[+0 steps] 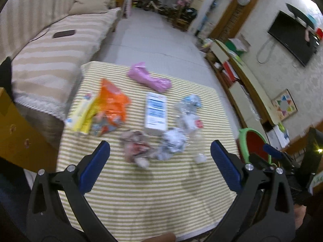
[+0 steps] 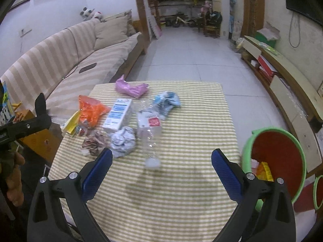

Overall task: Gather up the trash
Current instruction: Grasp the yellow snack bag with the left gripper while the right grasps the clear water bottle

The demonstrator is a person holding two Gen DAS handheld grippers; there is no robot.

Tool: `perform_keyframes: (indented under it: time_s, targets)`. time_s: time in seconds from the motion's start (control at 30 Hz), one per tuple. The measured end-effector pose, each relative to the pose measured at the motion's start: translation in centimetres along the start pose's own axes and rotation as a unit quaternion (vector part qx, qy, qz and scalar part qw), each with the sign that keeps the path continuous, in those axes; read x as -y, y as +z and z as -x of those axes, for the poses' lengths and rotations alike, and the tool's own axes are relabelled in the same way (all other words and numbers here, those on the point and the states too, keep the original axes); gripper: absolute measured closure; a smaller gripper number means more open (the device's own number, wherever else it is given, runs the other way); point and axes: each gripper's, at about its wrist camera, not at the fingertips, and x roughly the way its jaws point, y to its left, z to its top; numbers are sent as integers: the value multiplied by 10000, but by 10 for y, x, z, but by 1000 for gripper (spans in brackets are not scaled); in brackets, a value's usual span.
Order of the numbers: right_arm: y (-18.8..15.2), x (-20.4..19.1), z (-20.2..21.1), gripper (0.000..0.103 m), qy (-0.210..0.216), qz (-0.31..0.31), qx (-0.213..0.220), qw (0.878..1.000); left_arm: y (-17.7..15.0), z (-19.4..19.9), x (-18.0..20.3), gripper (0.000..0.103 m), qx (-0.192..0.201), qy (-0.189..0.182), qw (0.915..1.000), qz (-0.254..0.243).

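Observation:
Trash lies on a green-and-cream striped table: a pink bag, an orange bag, a white carton, a crushed clear bottle, crumpled white paper and a reddish wad. My left gripper is open just short of the wads. My right gripper is open around the bottle's cap end. A red bin with a green rim stands right of the table, with some trash inside.
A striped sofa runs along the left with a dark phone-like thing on it. A low shelf unit lines the right wall. A yellow cabinet stands by the table's left edge. A second green-rimmed bin shows at far right.

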Motion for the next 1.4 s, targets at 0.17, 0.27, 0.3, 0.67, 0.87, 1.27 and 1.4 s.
perform_keyframes:
  time_s: [0.17, 0.27, 0.3, 0.67, 0.87, 1.27, 1.4]
  targets:
    - [12, -13, -13, 8, 82, 86, -12, 9999, 10, -2, -25, 5, 25, 198, 9998, 90]
    - [16, -18, -23, 8, 150, 133, -66, 9998, 15, -7, -41, 5, 4, 326, 9993, 157]
    - [17, -20, -27, 8, 167, 152, -95, 9997, 16, -9, -49, 5, -13, 367, 9991, 222]
    - [20, -18, -69, 8, 271, 70, -375, 9989, 32, -45, -96, 5, -399, 1105, 9929, 200]
    - [25, -17, -94, 8, 238, 40, -449, 9987, 42, -73, -106, 9, -667, 1393, 9879, -117]
    - [28, -4, -158, 11, 128, -17, -876, 9961, 49, -127, -124, 26, -1235, 1510, 9799, -419]
    - [29, -3, -173, 16, 201, -47, -955, 9952, 46, -137, -130, 34, -1307, 1462, 9799, -353]
